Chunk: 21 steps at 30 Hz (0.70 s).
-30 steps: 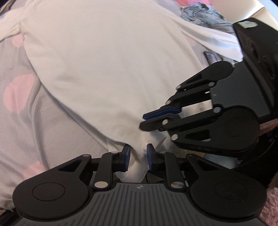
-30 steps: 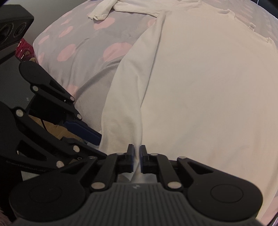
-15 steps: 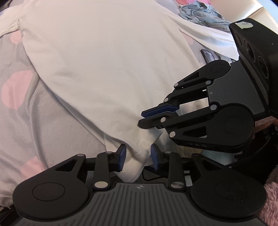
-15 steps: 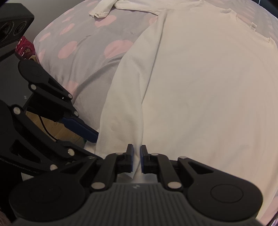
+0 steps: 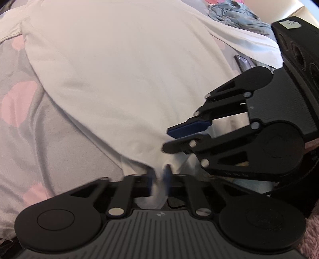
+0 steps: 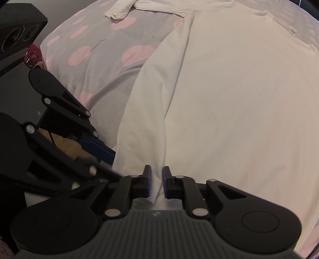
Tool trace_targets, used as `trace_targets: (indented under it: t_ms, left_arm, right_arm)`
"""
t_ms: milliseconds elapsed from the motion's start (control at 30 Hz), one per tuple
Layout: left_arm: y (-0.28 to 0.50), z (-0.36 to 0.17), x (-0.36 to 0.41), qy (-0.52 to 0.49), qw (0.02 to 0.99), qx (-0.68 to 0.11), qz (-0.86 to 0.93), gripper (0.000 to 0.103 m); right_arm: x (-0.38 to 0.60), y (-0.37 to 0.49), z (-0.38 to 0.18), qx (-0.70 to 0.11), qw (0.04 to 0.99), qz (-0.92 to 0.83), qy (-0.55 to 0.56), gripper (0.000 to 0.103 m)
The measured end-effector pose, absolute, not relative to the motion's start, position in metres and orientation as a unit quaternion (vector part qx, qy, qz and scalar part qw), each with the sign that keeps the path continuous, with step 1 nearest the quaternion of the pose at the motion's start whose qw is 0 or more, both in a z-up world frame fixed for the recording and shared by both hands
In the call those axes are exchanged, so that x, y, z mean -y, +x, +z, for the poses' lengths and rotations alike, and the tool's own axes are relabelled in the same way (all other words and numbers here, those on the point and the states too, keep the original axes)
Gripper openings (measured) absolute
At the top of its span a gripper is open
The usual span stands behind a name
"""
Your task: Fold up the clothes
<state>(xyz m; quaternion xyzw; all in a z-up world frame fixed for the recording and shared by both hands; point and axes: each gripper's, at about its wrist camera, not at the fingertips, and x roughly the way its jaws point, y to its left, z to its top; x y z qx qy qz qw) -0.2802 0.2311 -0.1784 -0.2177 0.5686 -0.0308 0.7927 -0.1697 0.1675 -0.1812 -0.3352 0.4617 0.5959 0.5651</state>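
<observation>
Left wrist view: left hand-held gripper (image 5: 159, 179) at the near edge of the bed, blue pads blurred, pinching the hem corner of the white shirt (image 5: 119, 79); right hand-held gripper (image 5: 185, 137) just beside it on the right, fingers pressed on the same hem; shirt spread flat across the grey bedcover with pink dots (image 5: 39, 135), body running toward the far edge; crumpled blue garment (image 5: 235, 14) near the far right corner of the bed; dark phone-like object (image 5: 243, 63) partly under the shirt's right sleeve.

Right wrist view: right hand-held gripper (image 6: 157, 184) pinching a lengthwise crease of the white shirt (image 6: 239, 99) at its hem, cloth between the pads; left hand-held gripper (image 6: 103, 153) close on the left, at the shirt's side edge; one sleeve (image 6: 123, 10) stretched toward the far left corner of the bedcover (image 6: 95, 49); collar tag (image 6: 292, 31) toward the far right.
</observation>
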Motion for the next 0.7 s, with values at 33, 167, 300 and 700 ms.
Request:
trace_targets:
  t_ms: [33,167,300,700]
  left_arm:
    - [-0.281,-0.177,-0.231,-0.222,0.793,-0.566,-0.029,0.002]
    - [-0.292,-0.152,-0.245,-0.246,0.798,-0.549,-0.022,0.001]
    - [-0.311,-0.122,-0.265,-0.268,0.797,-0.542,0.006,0.0]
    - [-0.354,-0.11,-0.311,-0.196,0.719,-0.658,0.11,0.0]
  right_arm:
    - [-0.167,-0.169,-0.18,-0.461,0.565,0.597,-0.334,0.024]
    - [-0.16,-0.165,-0.172,-0.454,0.574,0.597,-0.328,0.032]
    - [-0.153,-0.156,-0.167,-0.457,0.587,0.586,-0.321,0.035]
    - [-0.15,-0.156,-0.171,-0.466,0.577,0.589,-0.321,0.036]
